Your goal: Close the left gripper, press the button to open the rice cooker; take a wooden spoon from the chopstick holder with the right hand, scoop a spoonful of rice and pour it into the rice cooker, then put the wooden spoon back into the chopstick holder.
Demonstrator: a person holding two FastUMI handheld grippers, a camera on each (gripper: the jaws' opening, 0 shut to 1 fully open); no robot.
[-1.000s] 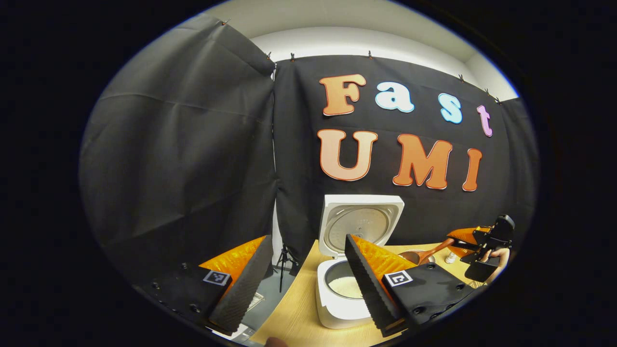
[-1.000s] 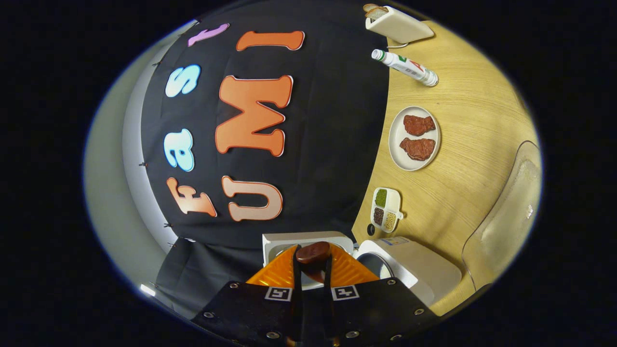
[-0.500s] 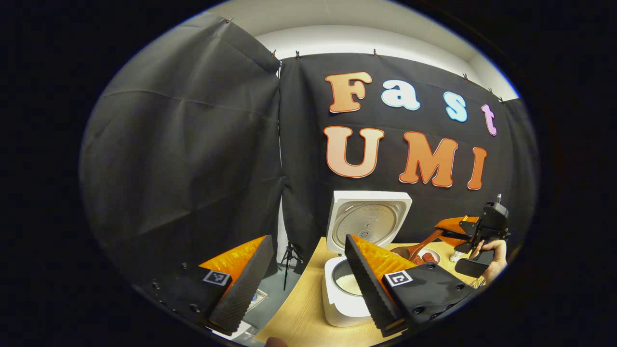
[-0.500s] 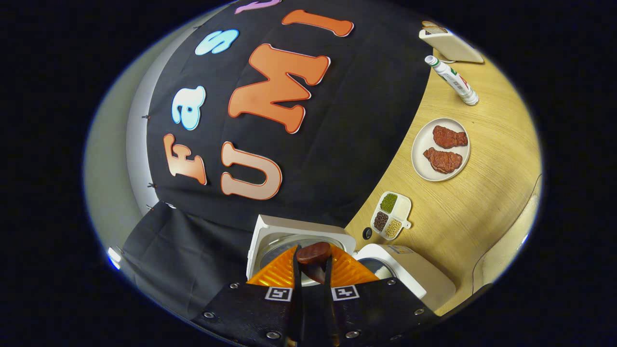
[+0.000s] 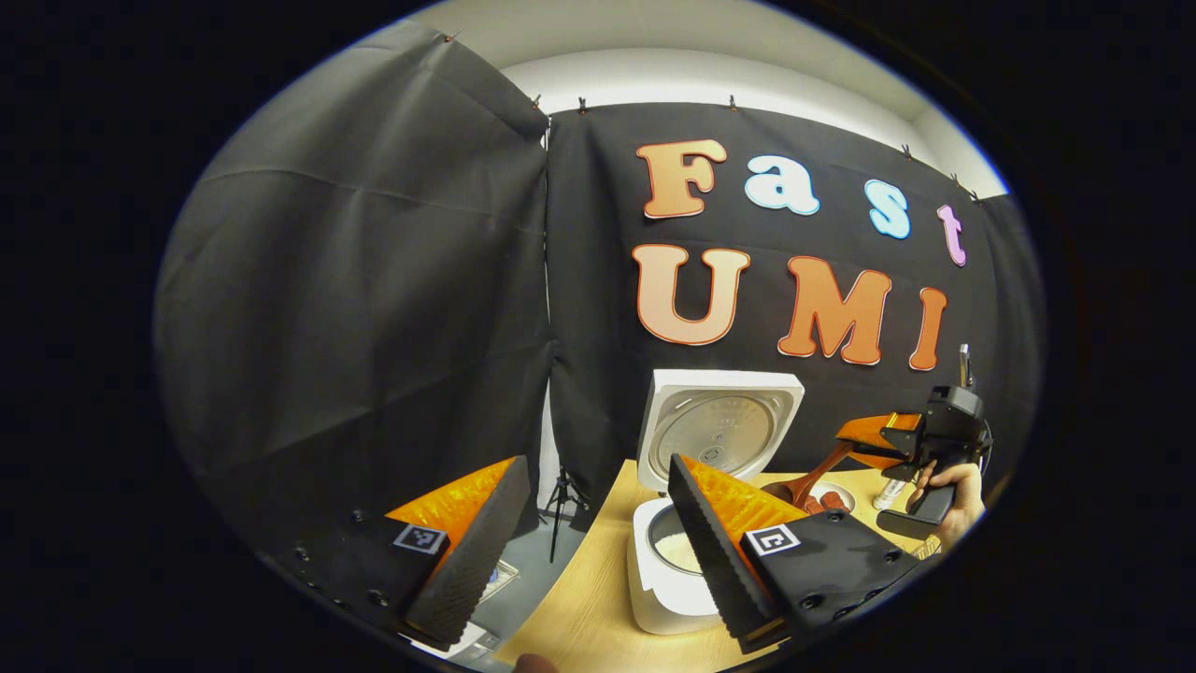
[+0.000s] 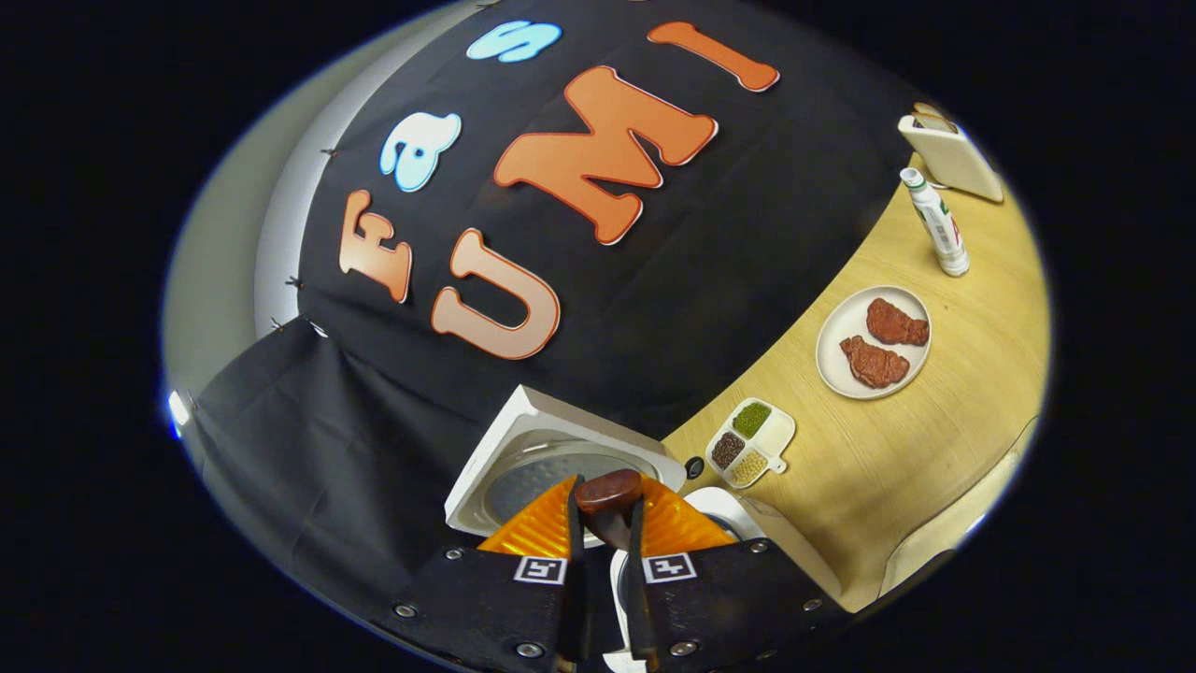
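Rice cooker (image 5: 687,523) sits open on the tabletop (image 5: 579,617), just beyond my left gripper (image 5: 598,551), whose 2 fingers are spread wide with nothing between them. My right gripper (image 6: 605,523) pinches the wooden spoon (image 6: 607,493) between its 2 fingers; beyond their tips I see the raised lid (image 6: 551,458) and a plate (image 6: 832,360).

Both views are evenly lit and fairly sharp at centre, with light seemingly coming from overhead, where a pale wall band (image 5: 710,79) glows near 12 o'clock. Fisheye bending curves the table (image 6: 897,449) toward 3 o'clock, and rim detail softens slightly.
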